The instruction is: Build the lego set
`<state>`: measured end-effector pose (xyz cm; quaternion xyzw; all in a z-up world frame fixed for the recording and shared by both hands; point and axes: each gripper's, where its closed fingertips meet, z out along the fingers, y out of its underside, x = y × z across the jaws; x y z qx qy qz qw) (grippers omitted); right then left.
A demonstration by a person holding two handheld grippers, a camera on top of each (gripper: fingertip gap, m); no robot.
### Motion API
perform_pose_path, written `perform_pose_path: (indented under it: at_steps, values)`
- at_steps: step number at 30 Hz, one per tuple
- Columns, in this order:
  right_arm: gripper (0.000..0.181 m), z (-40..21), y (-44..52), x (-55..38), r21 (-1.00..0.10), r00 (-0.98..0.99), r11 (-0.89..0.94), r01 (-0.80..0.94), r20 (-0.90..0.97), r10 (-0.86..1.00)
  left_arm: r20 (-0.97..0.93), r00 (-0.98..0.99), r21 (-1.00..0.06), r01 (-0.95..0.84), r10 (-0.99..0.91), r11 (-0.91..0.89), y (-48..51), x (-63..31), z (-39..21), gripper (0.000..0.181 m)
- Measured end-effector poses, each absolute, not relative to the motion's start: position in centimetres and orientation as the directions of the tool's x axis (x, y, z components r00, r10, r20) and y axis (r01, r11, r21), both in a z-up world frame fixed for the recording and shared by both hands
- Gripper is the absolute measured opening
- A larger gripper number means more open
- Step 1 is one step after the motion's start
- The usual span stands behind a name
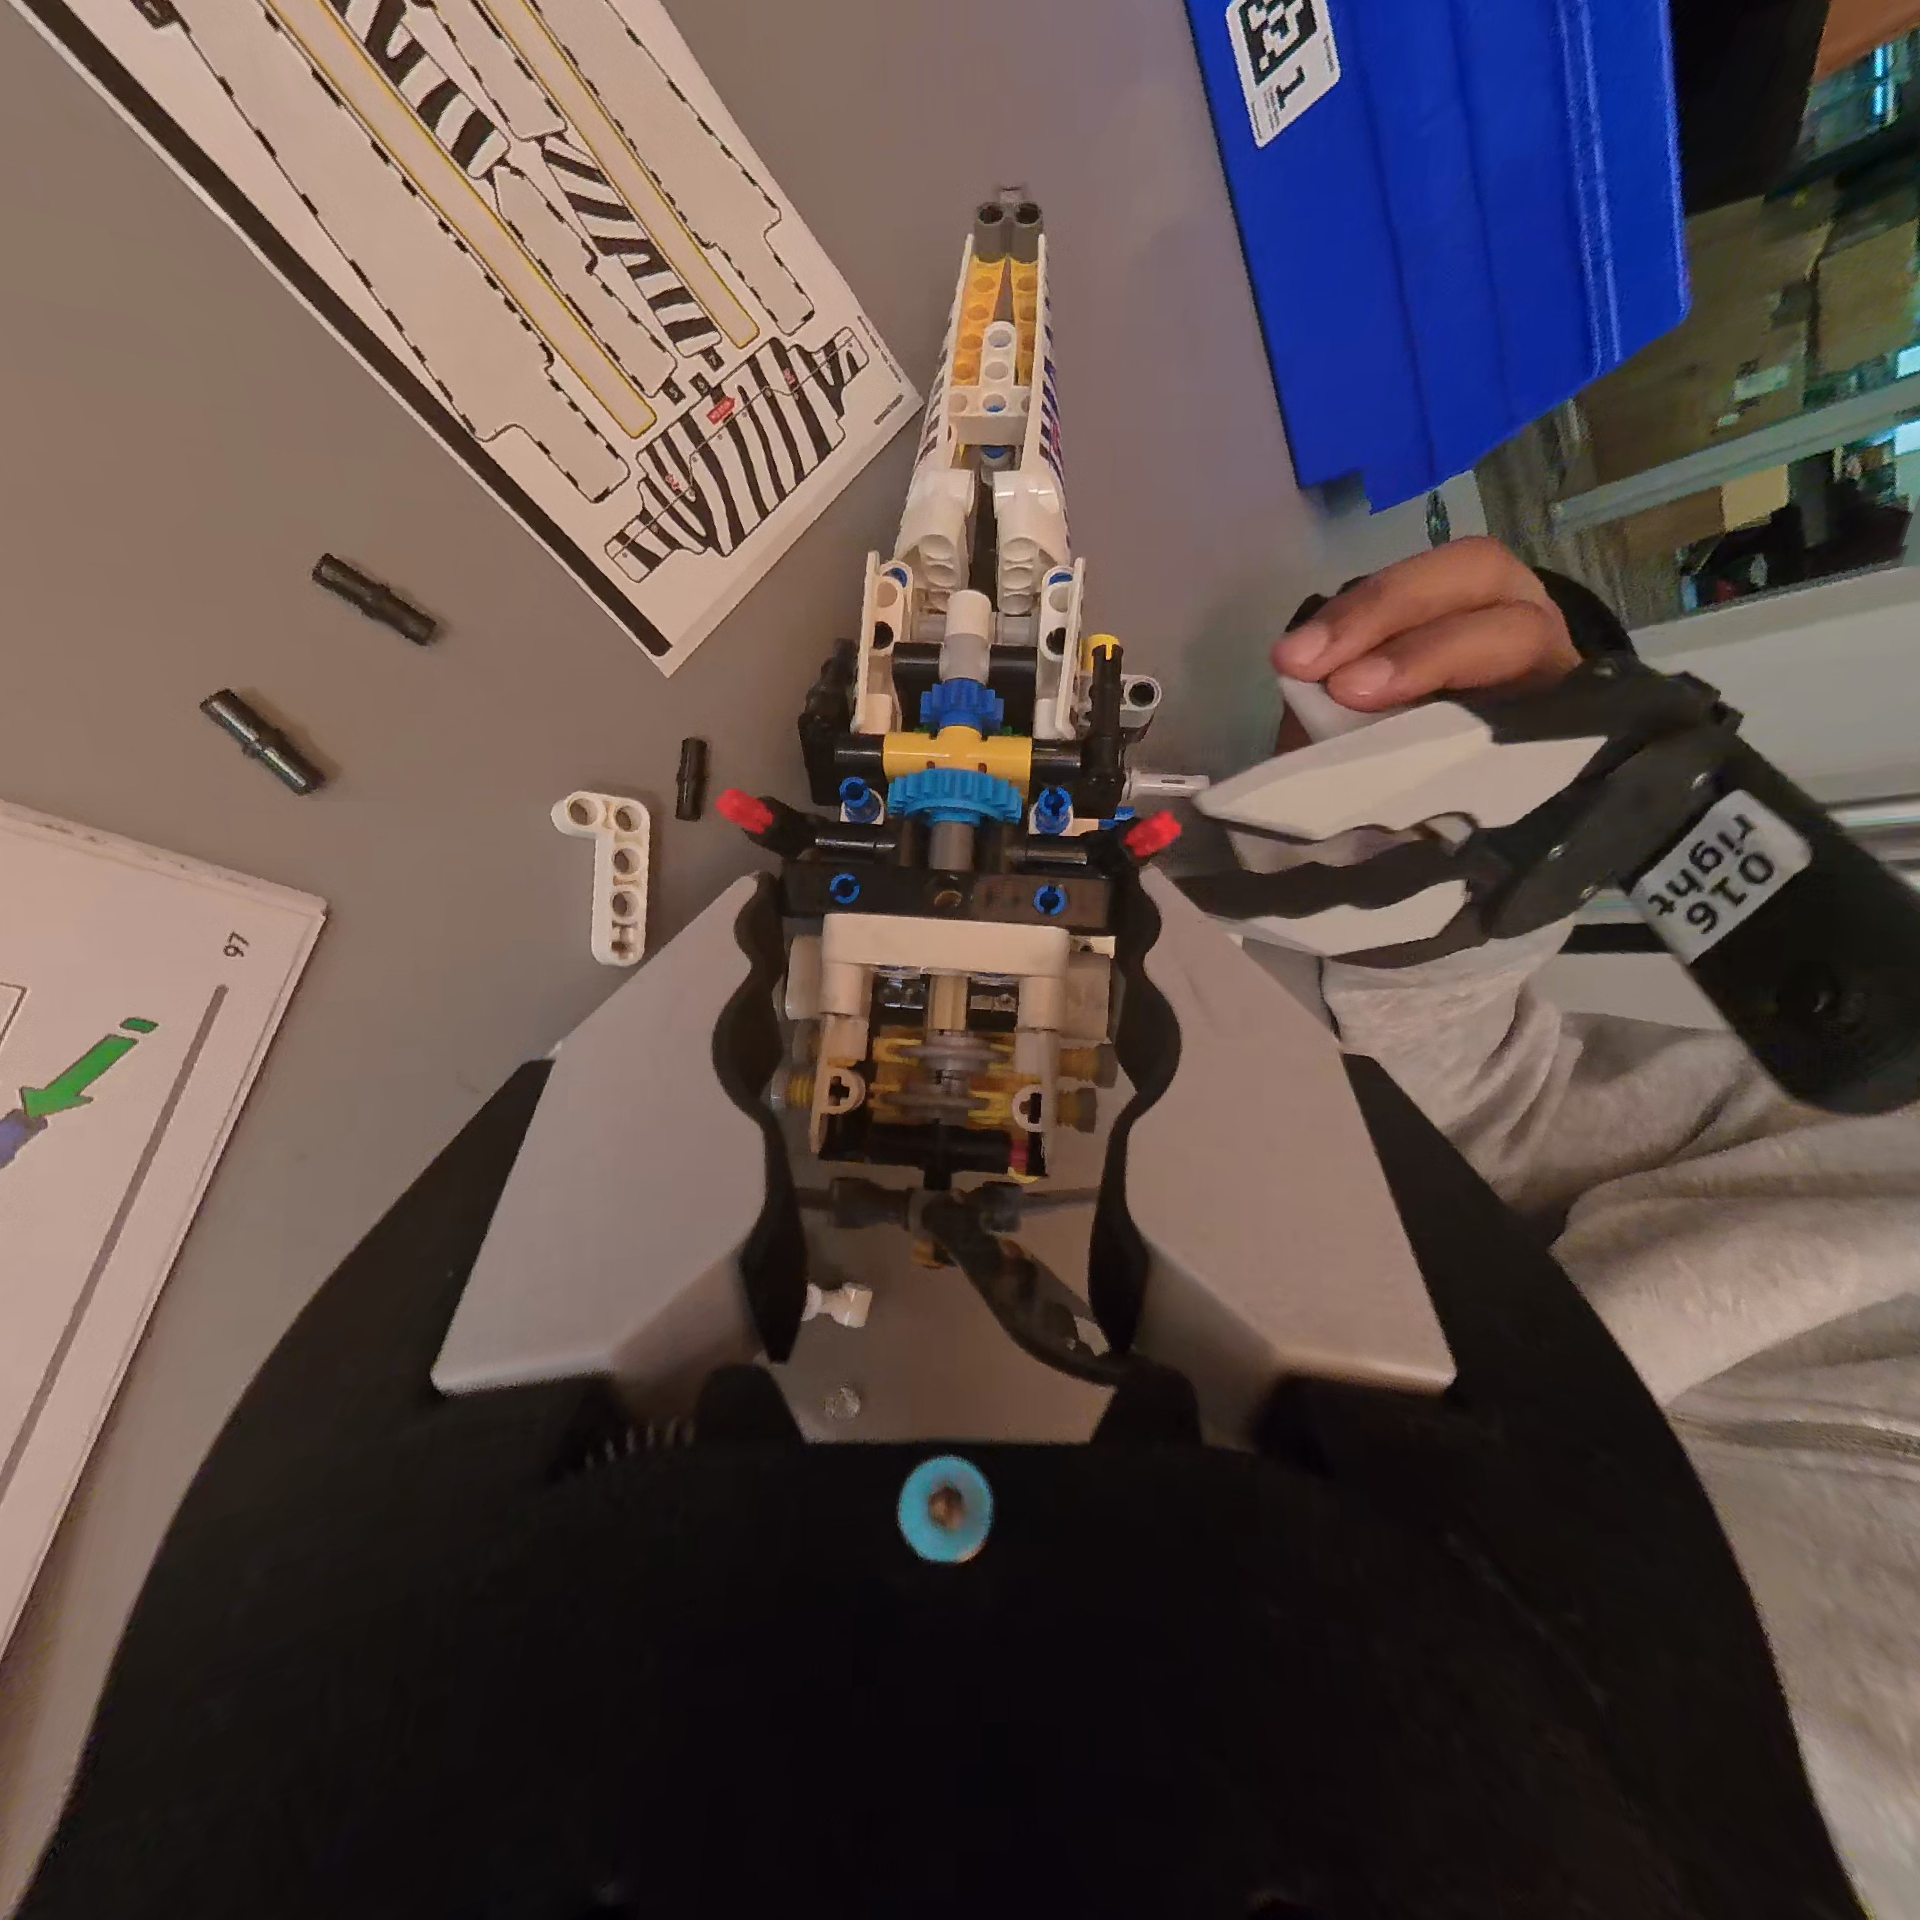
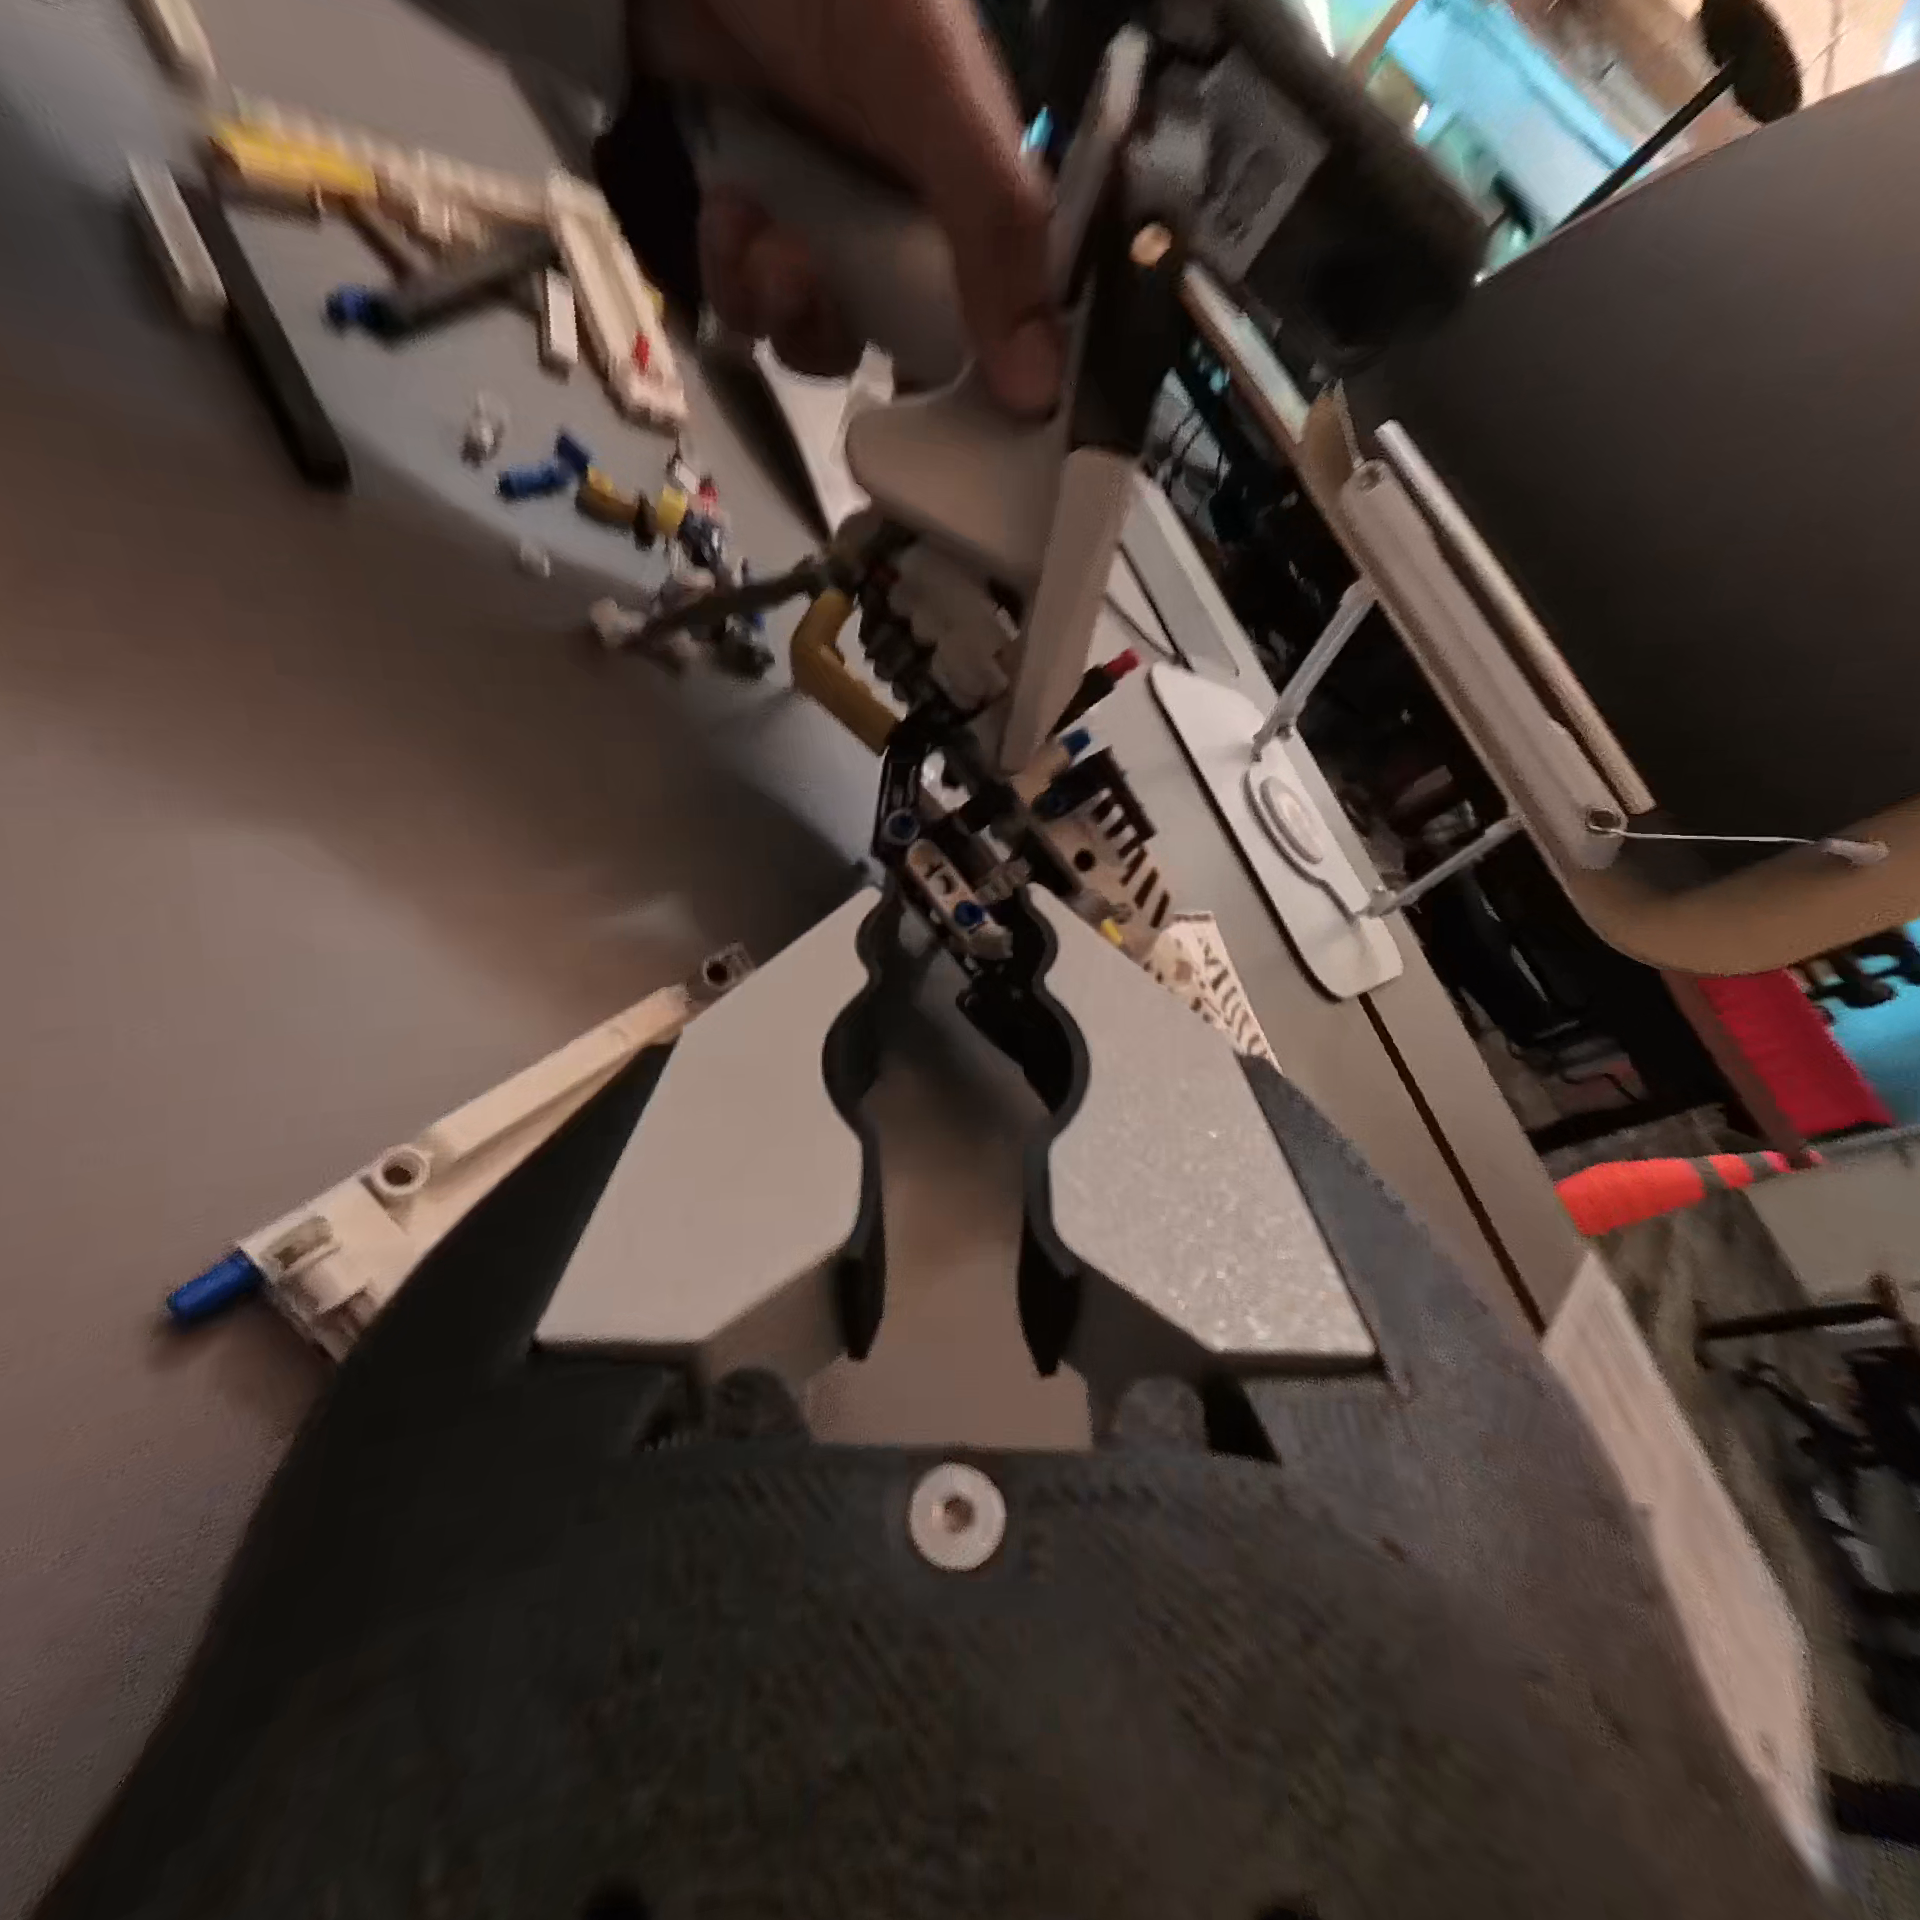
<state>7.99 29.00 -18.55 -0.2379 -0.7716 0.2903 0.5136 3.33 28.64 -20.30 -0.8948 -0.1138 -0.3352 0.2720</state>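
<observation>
Left claw (image 1: 940,935) is clamped on the lego model (image 1: 966,790), held over the tabletop (image 1: 312,468) beside the sticker sheet (image 1: 499,260); right claw (image 1: 1195,831), nearly together, pinches the model's right side.

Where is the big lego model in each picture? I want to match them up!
Left wrist view: the lego model runs up the middle, its near end clamped in the left tongs.
Right wrist view: the model is in the centre, blurred, at the tips of the right tongs.
Shared landmark: the zebra-striped sticker sheet, seen right of the model in the right wrist view.
</observation>
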Motion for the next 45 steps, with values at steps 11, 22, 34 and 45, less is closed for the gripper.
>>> perform_pose_path:
  at_steps: [11, 22, 34, 45]
  values:
    - [0.016, -20.8, 29.9, 6.3, -0.399, -0.313, 0.898, 0.186, 0.842, 0.440, 0.595, 0.804, -0.463, 0.327, -0.016, -0.824, 29.0, 3.9, -20.5, 0.064]
    - [0.009, -21.2, 29.6, 6.1, -0.307, -0.329, 0.931, 0.198, 0.874, 0.358, 0.550, 0.835, -0.497, 0.302, -0.026, -0.814, 28.9, 4.0, -20.6, 0.063]
    - [0.007, -21.3, 29.4, 6.4, -0.414, -0.349, 0.885, 0.214, 0.814, 0.465, 0.509, 0.860, -0.524, 0.279, -0.033, -0.805, 29.2, 3.9, -20.5, 0.061]
    - [0.007, -21.0, 29.3, 6.8, -0.516, -0.372, 0.826, 0.227, 0.737, 0.563, 0.478, 0.878, -0.542, 0.265, -0.034, -0.798, 29.4, 3.9, -20.4, 0.059]
